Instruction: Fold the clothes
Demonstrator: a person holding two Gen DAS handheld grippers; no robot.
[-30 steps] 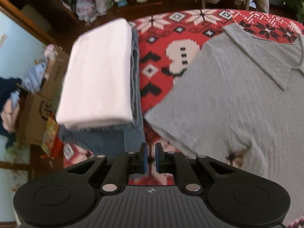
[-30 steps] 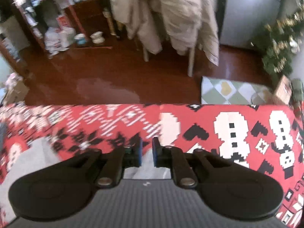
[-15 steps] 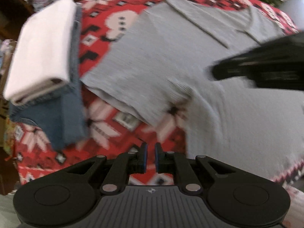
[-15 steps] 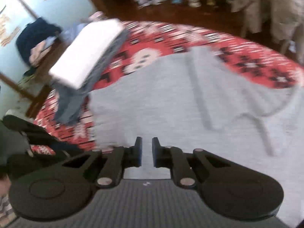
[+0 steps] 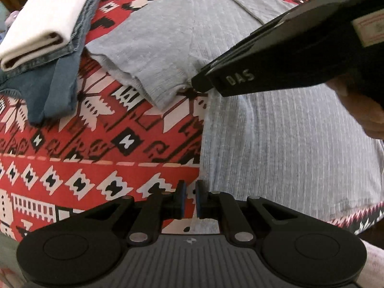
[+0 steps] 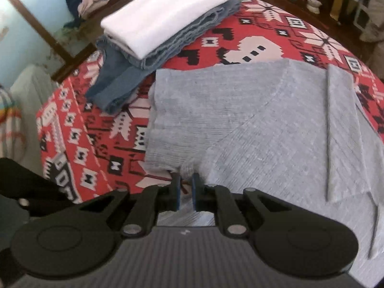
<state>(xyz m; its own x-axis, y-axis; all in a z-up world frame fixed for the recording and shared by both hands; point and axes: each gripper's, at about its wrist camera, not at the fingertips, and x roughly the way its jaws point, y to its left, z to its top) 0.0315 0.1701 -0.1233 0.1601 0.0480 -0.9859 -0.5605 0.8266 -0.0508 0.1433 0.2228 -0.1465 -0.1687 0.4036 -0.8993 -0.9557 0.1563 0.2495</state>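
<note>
I'm starting the first fold of the grey shirt (image 6: 252, 124) lying flat on the tabletop (image 5: 100, 148): right hand-held gripper (image 6: 186, 190) at its armpit, left hand-held gripper (image 5: 189, 198) at the side edge, both slightly open and empty, needing to pinch cloth next.

Table w/ red patterned cloth (image 6: 261, 45); grey shirt (image 6: 252, 124) spread flat on it; folded blue jeans (image 6: 115, 88) beside shirt, just apart; white folded garment (image 6: 165, 12) atop jeans.

Matte black left gripper (image 5: 189, 199) and right gripper (image 6: 185, 191): ribbed housings, round side discs, silver pivot screws, blue finger pads. "DAS" lettering, pale label, bare skin.
</note>
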